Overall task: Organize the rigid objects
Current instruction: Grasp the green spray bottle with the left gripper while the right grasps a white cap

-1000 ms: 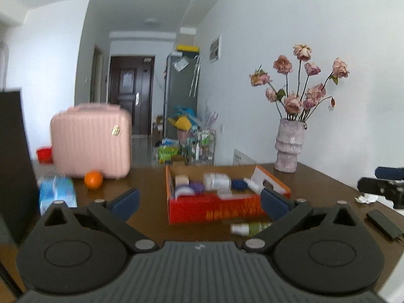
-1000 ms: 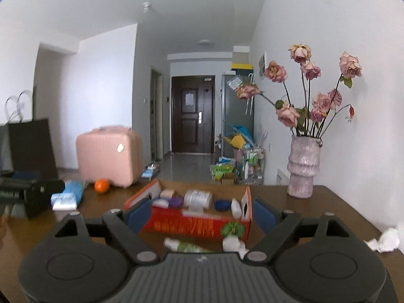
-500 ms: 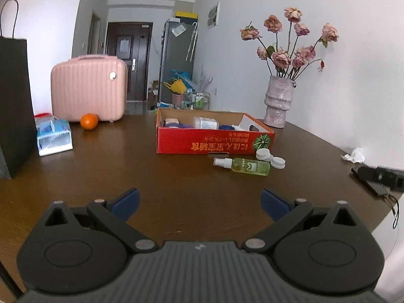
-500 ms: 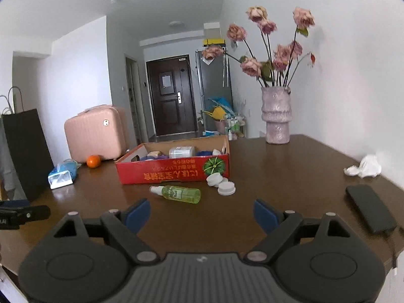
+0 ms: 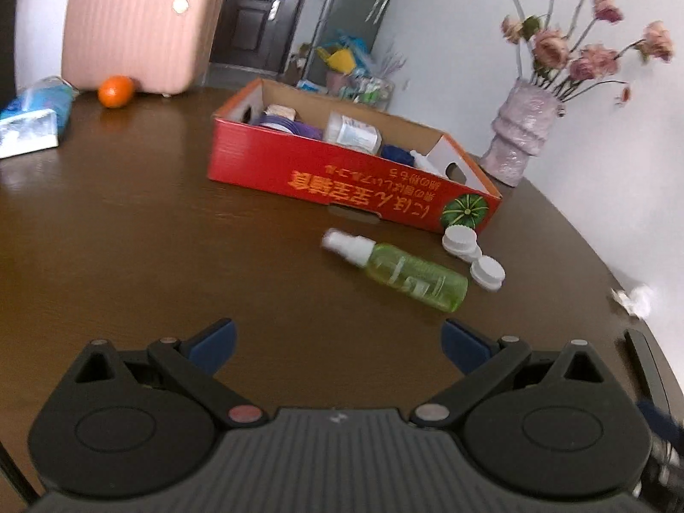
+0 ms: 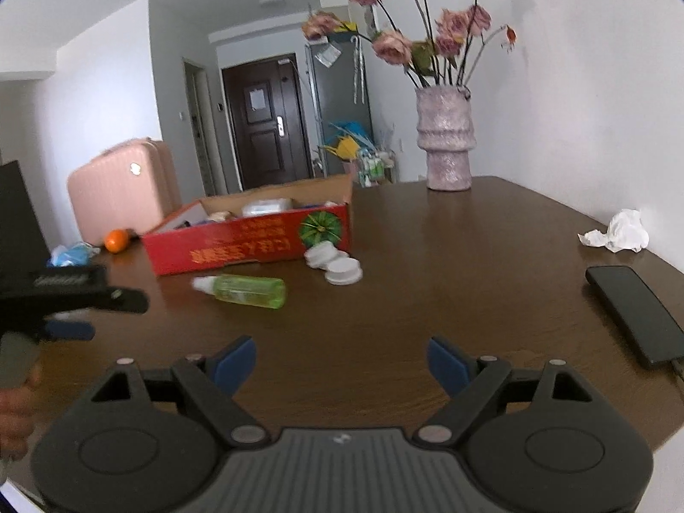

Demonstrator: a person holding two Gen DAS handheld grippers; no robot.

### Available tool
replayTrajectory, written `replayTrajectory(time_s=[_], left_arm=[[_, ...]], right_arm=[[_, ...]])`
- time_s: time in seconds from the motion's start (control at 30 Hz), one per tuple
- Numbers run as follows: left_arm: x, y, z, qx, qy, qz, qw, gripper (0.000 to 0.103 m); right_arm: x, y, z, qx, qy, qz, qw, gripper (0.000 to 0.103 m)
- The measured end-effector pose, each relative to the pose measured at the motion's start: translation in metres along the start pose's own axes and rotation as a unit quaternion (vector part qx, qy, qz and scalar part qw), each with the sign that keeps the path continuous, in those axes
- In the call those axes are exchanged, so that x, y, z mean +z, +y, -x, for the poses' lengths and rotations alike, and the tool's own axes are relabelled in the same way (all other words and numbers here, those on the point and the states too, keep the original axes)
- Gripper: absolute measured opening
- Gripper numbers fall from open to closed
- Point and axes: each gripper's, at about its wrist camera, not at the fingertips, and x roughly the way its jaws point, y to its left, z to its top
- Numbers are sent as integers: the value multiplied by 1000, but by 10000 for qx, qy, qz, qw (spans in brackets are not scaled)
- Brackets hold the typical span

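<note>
We hold the left tool point(image 5: 337, 342) released, with its blue pads wide apart and only the bare brown desk point(image 5: 149, 256) between them. The right tool point(image 6: 342, 361) is released too, and nothing is between its pads.

We take the red cardboard box point(image 5: 342, 179) as our landmark. It stands on the desk and is already carrying several small things: a white jar point(image 5: 352, 133), a purple round thing point(image 5: 284, 124) and a dark blue thing point(image 5: 395, 154). Just in front of the box, a green spray bottle point(image 5: 402, 271) with a white cap lies on its side on the desk. Near the front corner of the box with the melon picture lies a white contact lens case point(image 5: 472, 252), close to the bottle; we cannot tell if they touch.

Behind the box stand a pink suitcase point(image 5: 137, 25) and an orange point(image 5: 115, 90), which lies against the suitcase. A blue tissue pack point(image 5: 34, 119) lies well to the left of the box. Behind the box on its right stands a pink vase point(image 6: 446, 141) with dried roses. In the right wrist view, a crumpled tissue point(image 6: 620, 231) and a black phone point(image 6: 632, 312) lie well to the right of the box.
</note>
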Motion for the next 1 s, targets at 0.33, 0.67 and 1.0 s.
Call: replayTrajectory(time_s=[0.33,0.67,1.0], left_arm=[[30,-55,-111,854,145,9,9962,103],[17,-52,-109,732,-247,-1426,9868,64],[16,-30,-98,258,-224,-1653,9856,31]], right_arm=[[46,-31,-86,6,210,125,9997,82],[87,-13,-173,370,385,694,9962,79],[92,35,-244,410,728,1337,9875,44]])
